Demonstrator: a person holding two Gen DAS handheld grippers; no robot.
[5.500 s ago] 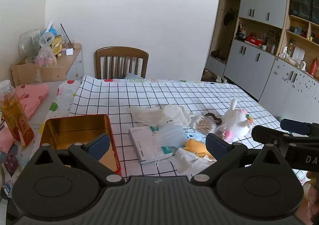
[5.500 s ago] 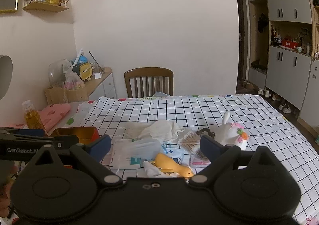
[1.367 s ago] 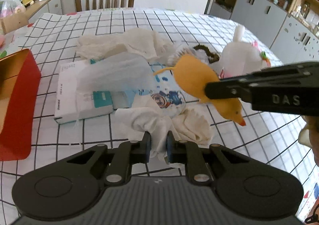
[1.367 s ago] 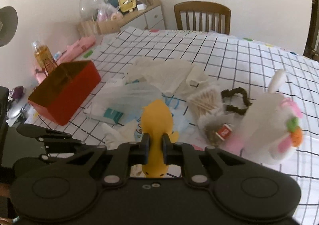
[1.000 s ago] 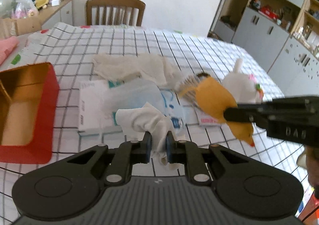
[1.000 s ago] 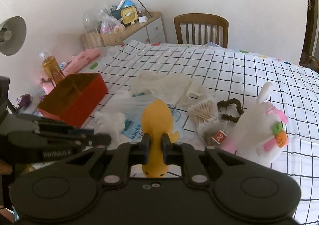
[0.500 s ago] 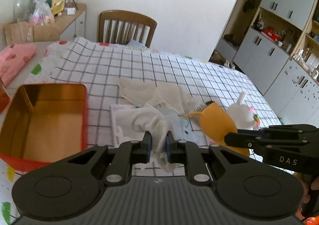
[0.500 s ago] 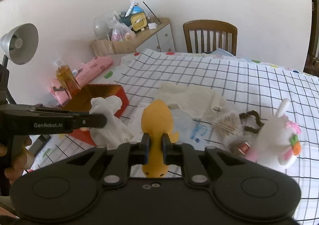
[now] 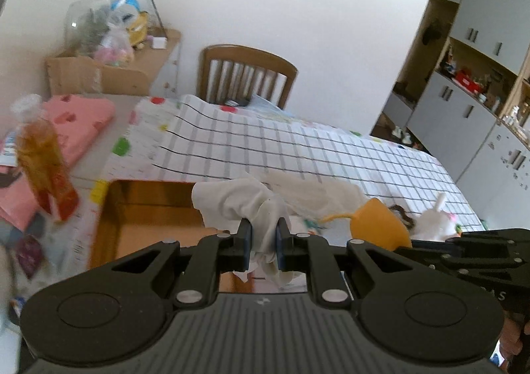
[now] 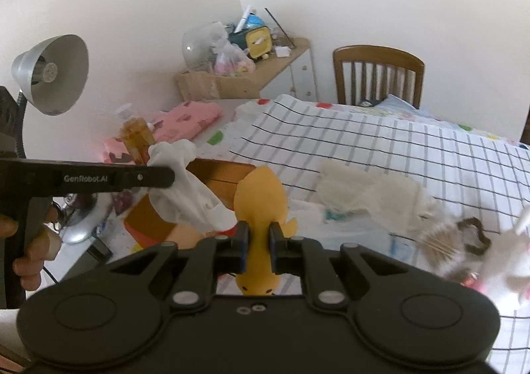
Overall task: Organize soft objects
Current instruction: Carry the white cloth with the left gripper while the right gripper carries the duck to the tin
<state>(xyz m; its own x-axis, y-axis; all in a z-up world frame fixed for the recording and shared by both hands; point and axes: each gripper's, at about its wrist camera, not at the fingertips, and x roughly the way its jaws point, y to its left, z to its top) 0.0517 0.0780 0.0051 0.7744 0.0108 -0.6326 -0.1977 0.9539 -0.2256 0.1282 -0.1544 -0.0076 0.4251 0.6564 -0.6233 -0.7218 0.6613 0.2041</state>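
Near the tabletop's (image 9: pixel 298 149) left edge: an open red tin (image 9: pixel 149 208), gold inside. Above it, held clear of the surface: a white cloth (image 9: pixel 241 205), clenched in the left gripper (image 9: pixel 263 241). Just to the right, also aloft: a yellow duck toy (image 10: pixel 260 208), clamped in the right gripper (image 10: pixel 255 241). Farther right, lying on the checked tabletop: crumpled pale cloths (image 10: pixel 367 192), a white plush toy (image 9: pixel 434 225).

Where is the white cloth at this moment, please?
The white cloth is off the table, pinched in the left gripper above the red tin, left of the yellow duck held by the right gripper.
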